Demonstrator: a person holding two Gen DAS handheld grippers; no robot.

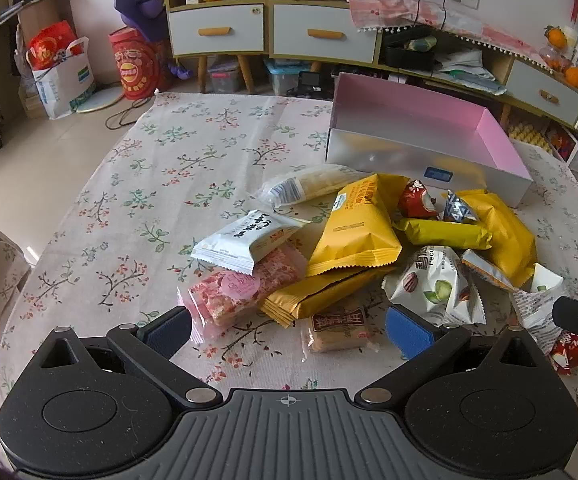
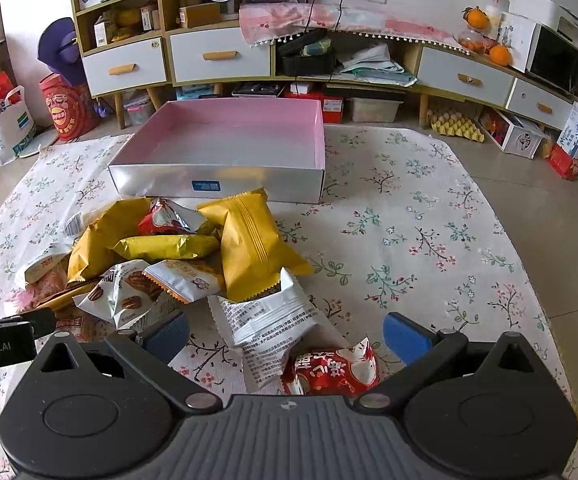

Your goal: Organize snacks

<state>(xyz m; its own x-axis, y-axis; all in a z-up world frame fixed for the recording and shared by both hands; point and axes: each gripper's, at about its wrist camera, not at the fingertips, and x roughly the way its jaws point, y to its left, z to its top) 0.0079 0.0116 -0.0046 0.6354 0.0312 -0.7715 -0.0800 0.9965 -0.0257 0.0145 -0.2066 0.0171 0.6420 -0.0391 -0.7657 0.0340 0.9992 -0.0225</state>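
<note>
Well, both claws wide open, empty; white pkt (image 2: pixel 265 332) partly hides red pkt (image 2: pixel 331 368).

pink-lined silver box (image 2: pixel 217 178), yellow packets (image 2: pixel 251 246), floral cloth (image 2: pixel 409 240), blue finger pads (image 2: pixel 403 336).

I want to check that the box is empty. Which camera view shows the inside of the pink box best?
The right wrist view: it faces the pink box squarely, showing its bare pink floor and all walls. The left wrist view shows the box at an angle, its floor partly hidden by the near wall.
</note>
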